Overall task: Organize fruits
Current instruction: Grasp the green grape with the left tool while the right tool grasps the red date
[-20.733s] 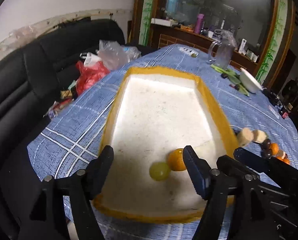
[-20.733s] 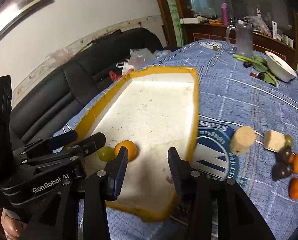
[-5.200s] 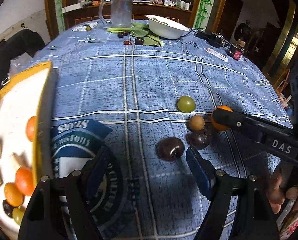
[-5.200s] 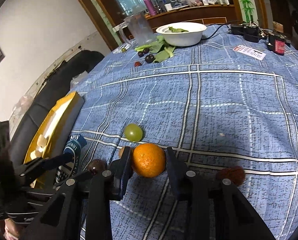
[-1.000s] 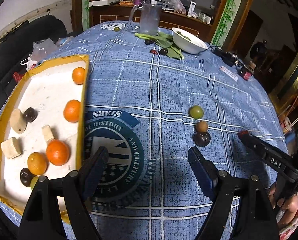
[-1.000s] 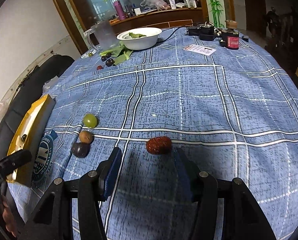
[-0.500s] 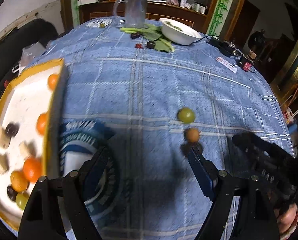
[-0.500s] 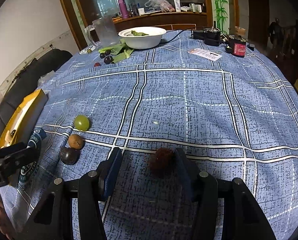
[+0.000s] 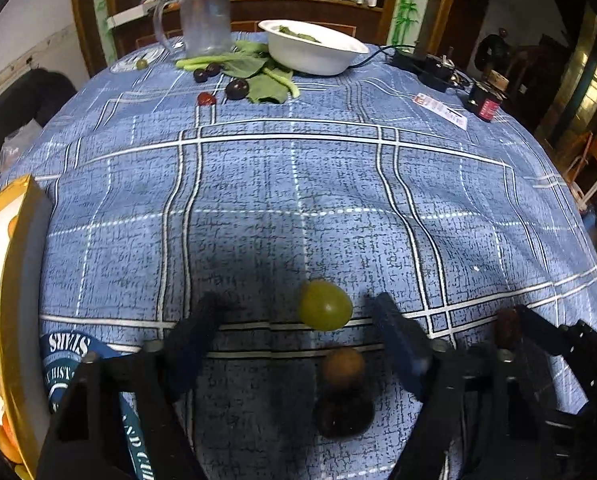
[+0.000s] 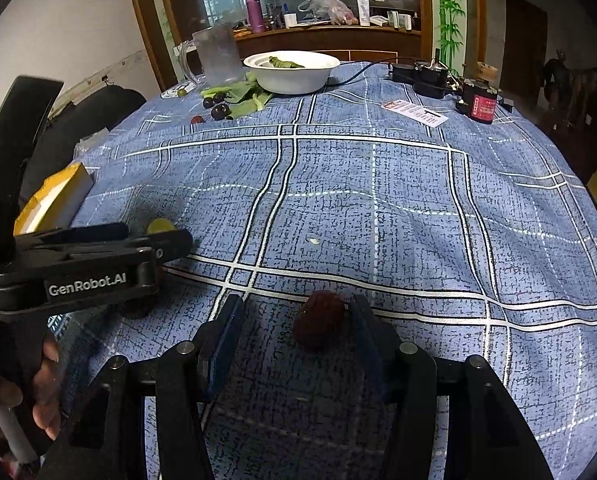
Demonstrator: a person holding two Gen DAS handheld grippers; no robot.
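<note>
several fruits already lie in the tray at the surface's left edge. still loose: a grape, a brown fruit, a dark fruit and a red date. the left claw gapes around the grape, the right claw around the date, neither gripping. open cloth lies ahead.

One green grape near centre, one small brown fruit just nearer, one dark round fruit nearest, one red date near right, two grippers, one yellow-rimmed tray left, one white bowl far, one clear jug far left, three dark fruits beside the far greens
</note>
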